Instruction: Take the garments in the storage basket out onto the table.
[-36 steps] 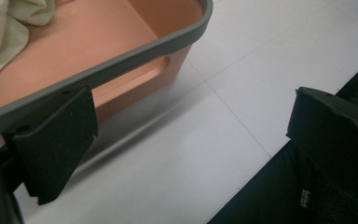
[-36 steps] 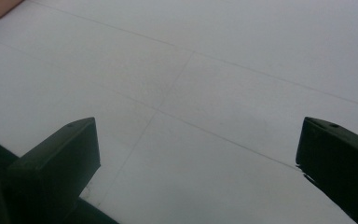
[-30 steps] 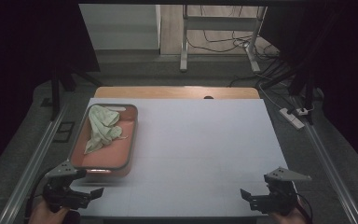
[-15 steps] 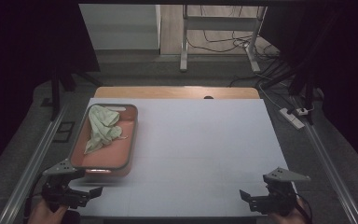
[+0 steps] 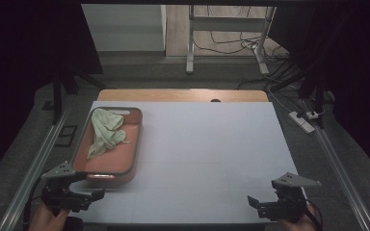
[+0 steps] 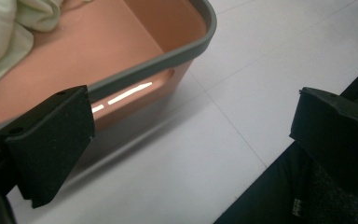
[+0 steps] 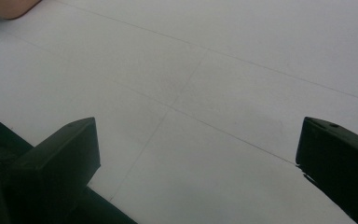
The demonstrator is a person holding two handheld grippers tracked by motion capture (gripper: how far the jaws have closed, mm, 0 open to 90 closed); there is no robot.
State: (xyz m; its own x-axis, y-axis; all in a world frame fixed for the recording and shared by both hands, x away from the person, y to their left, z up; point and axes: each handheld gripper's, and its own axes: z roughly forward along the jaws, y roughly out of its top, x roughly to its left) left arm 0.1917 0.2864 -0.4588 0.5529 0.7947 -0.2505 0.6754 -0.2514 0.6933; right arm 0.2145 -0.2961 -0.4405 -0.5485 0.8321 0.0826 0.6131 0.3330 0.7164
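Both grippers released: left gripper [image 5: 90,196] at seven o'clock beside the tray [image 5: 134,144] holding a cloth [image 5: 105,132]; right gripper [image 5: 255,202] at five.

Handheld grippers, appearance
Left gripper [image 5: 92,196] and right gripper [image 5: 254,202]: black bodies, blocky black jaws, grey three-cornered top plates.

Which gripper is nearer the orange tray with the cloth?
Left. The left gripper sits just below the orange tray's near end; the right gripper is far across the table at the opposite corner.
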